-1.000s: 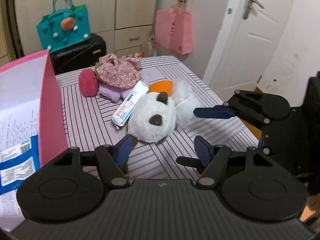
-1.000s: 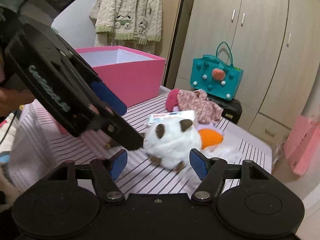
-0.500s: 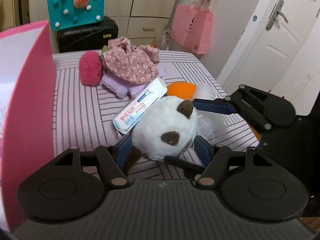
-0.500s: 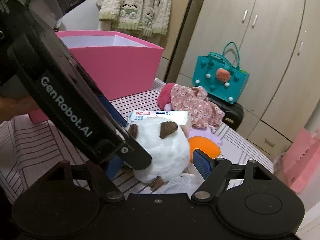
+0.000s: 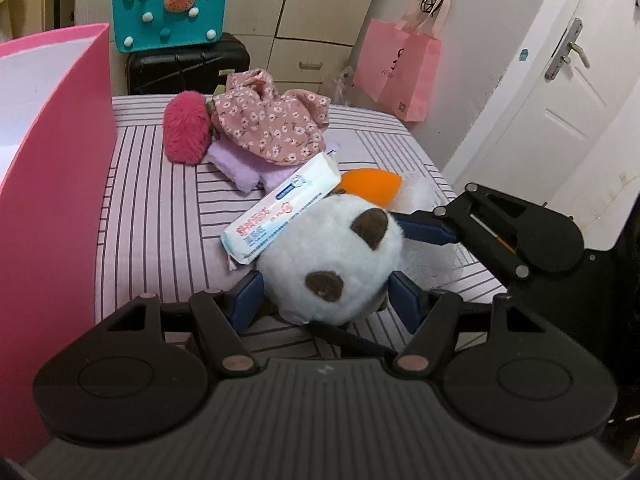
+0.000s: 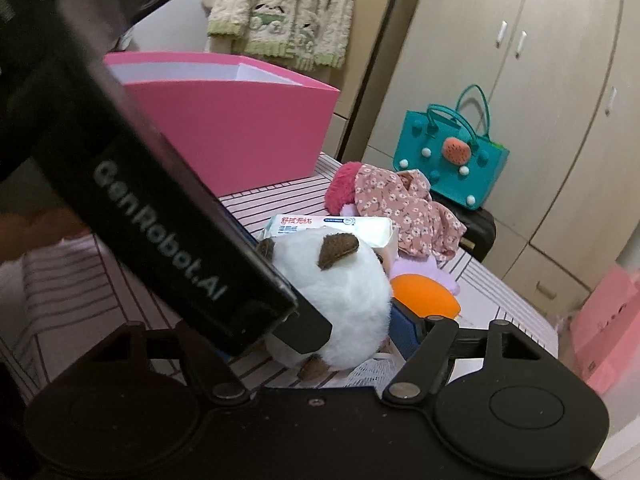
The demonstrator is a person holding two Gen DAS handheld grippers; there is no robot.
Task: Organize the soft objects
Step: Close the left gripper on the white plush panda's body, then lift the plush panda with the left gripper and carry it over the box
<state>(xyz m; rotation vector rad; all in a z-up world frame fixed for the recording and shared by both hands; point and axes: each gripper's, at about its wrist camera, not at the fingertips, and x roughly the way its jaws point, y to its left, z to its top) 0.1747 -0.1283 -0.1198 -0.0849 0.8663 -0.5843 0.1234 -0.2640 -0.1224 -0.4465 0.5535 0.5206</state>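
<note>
The left gripper brackets the white plush toy near the striped table's front edge, pads at its sides; a firm clench cannot be told. The right gripper is closing around the same toy. Beyond lie a wipes pack, floral cloth and pink box.

The left gripper's body blocks the near side of the white plush toy and the right gripper's left finger in the right wrist view. The pink box is cut off at the left edge. Print on the wipes pack is too small to read. The purple cloth lies mostly hidden beneath the floral garment.
</note>
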